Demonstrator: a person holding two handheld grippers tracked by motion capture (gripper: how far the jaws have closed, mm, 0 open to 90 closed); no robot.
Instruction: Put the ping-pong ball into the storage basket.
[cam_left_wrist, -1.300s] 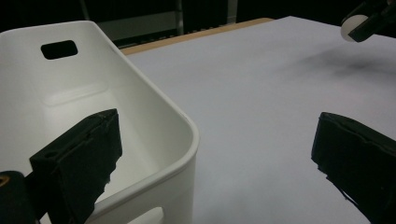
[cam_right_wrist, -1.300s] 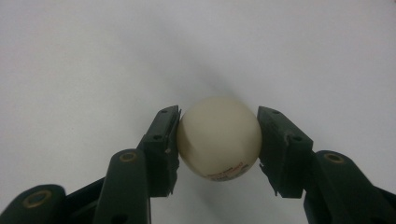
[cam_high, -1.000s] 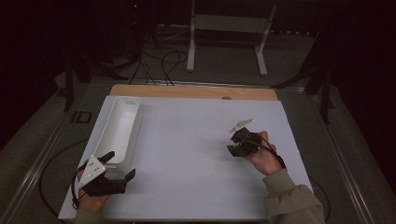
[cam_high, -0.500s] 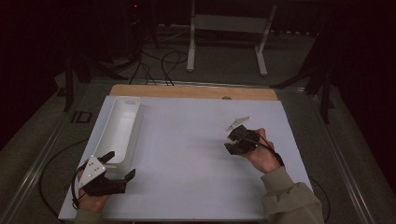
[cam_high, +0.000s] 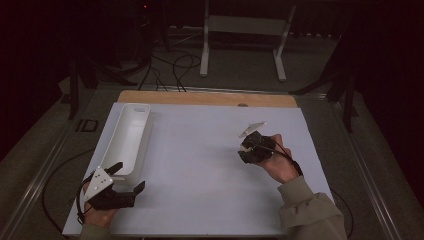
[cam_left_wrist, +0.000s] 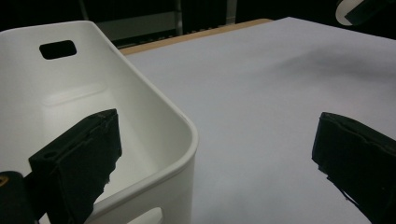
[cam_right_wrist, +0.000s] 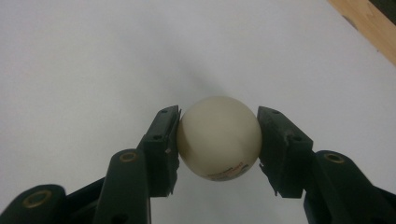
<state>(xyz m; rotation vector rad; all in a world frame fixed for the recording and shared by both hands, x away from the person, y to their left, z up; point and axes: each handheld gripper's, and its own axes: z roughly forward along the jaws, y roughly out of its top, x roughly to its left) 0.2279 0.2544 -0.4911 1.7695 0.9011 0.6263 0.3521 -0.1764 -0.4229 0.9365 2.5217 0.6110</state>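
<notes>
A smooth cream ball (cam_right_wrist: 218, 137) with small print is pinched by the right hand-held gripper (cam_right_wrist: 218, 144)

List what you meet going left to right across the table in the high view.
Left hand-held gripper, jaws open, at the near left → white bin along the left side → bare white table sheet → right hand-held gripper, shut on a cream ball → the hand that holds it.

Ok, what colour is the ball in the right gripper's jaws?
Cream-white, seen best in the right gripper view: the small round ball.
</notes>
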